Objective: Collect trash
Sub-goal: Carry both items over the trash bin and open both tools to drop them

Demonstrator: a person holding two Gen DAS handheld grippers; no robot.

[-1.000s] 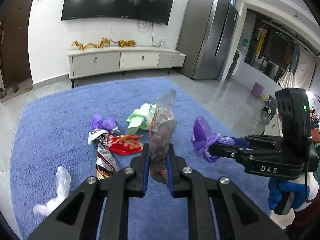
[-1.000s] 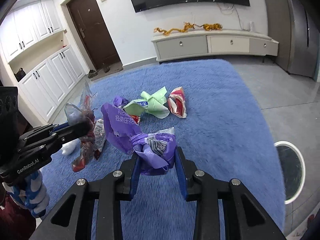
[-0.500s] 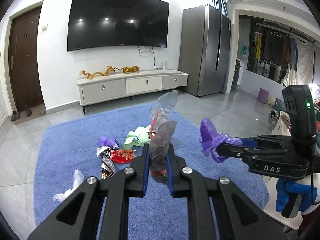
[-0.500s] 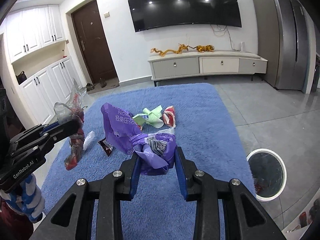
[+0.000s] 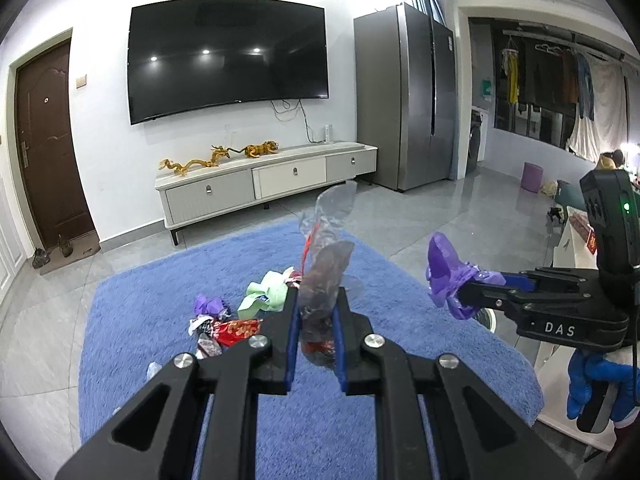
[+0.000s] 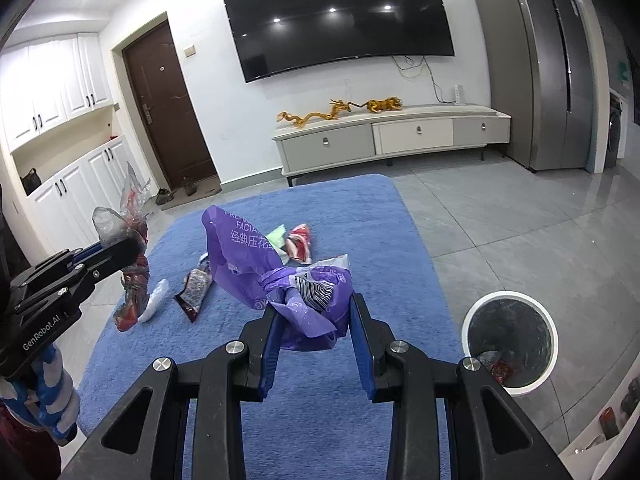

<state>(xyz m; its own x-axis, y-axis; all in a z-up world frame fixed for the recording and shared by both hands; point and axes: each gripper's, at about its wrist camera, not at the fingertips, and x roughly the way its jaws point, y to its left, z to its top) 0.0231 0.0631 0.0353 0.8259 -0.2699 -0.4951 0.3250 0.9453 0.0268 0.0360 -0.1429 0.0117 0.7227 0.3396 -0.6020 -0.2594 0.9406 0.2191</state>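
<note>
**Plastic film in both grips, bin close by**

Purple wrapper [image 6: 280,280] is pinched in my right gripper [image 6: 316,344], bunched at a knot between the pads; its printed flap stands up loose ahead of them. My left gripper [image 5: 316,344] is pressed together on a clear crumpled wrapper [image 5: 326,264], which rises limp above the pads. Both items hang above the blue rug [image 6: 400,240], with the white bin [image 6: 510,344] just off the rug at my right. I judge both pieces light, soft and slippery; holding at the bunched middle suits them. More wrappers [image 5: 240,326] remain on the rug.
</note>
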